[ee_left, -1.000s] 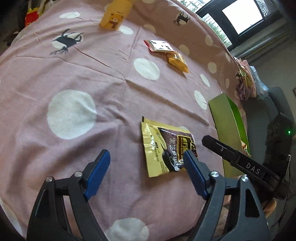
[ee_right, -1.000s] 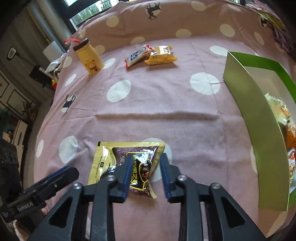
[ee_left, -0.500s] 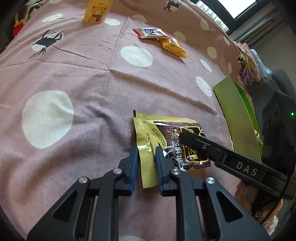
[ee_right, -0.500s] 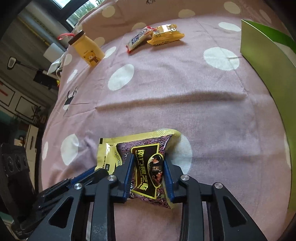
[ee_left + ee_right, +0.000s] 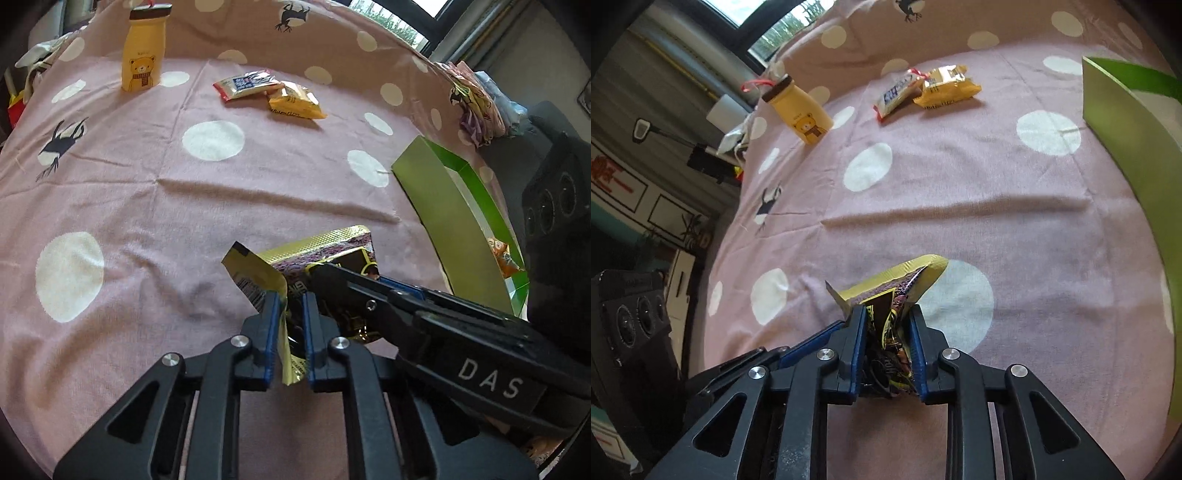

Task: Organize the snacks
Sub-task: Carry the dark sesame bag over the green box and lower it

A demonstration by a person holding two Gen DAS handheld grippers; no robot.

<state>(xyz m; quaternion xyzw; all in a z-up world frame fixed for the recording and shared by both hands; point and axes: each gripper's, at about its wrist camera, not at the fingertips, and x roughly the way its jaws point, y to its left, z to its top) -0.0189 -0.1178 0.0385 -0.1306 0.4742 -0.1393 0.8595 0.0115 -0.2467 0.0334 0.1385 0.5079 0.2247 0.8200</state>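
Gold snack packet [image 5: 325,243], flat a second ago, now crumples upward, pinched by left gripper [image 5: 287,306] and right gripper [image 5: 886,325].

The left gripper [image 5: 288,314] is matte black plastic with cut-out triangular arms, and its jaws carry blue pads. Round silver screws sit at the pivots. The right gripper [image 5: 886,325] is built the same, black with blue pads and silver screws. In the left view its side bears white letters reading DAS.

Soft window daylight — curved, dark fisheye edges
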